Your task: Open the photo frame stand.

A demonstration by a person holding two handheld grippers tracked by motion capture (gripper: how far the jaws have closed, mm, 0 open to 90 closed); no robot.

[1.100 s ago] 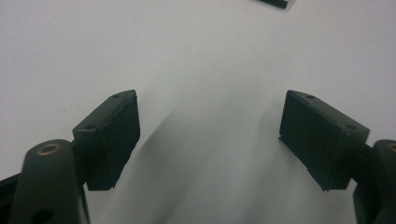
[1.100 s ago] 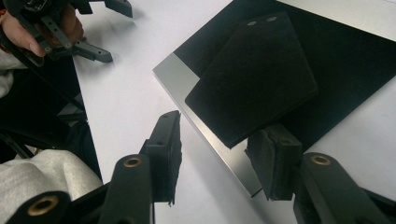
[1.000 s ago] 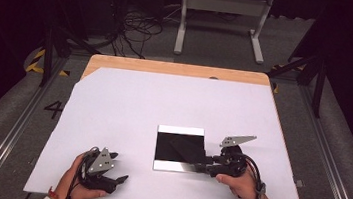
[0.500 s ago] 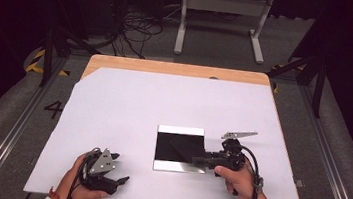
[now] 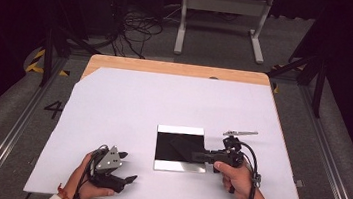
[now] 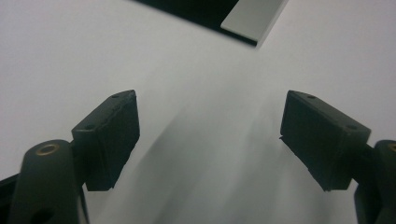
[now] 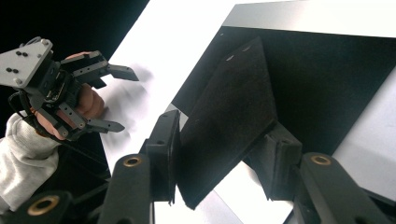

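A white-covered tabletop (image 5: 173, 109) fills the high view, and on the grey floor to its left a painted number "4" (image 5: 54, 109) is the one piece of writing that can be read. Right of centre on the tabletop lies a flat black tray (image 5: 179, 149) with pale strips along its near and far edges. The right gripper (image 5: 199, 156), held in the person's right hand, reaches over the tray's right side. Its jaws have just been closing, with a dark, stiff, felt-like sheet (image 7: 229, 116) between them. In the right gripper view the sheet rises tilted above the tray and rests against the left jaw; whether the right jaw presses on it cannot be told. That view also shows the left gripper (image 7: 119, 98) farther off. The left gripper (image 5: 127, 167) rests near the tabletop's front edge, well apart from the tray. Its jaws stand wide open with only bare white surface between them, and the tray's corner (image 6: 243, 21) lies ahead.
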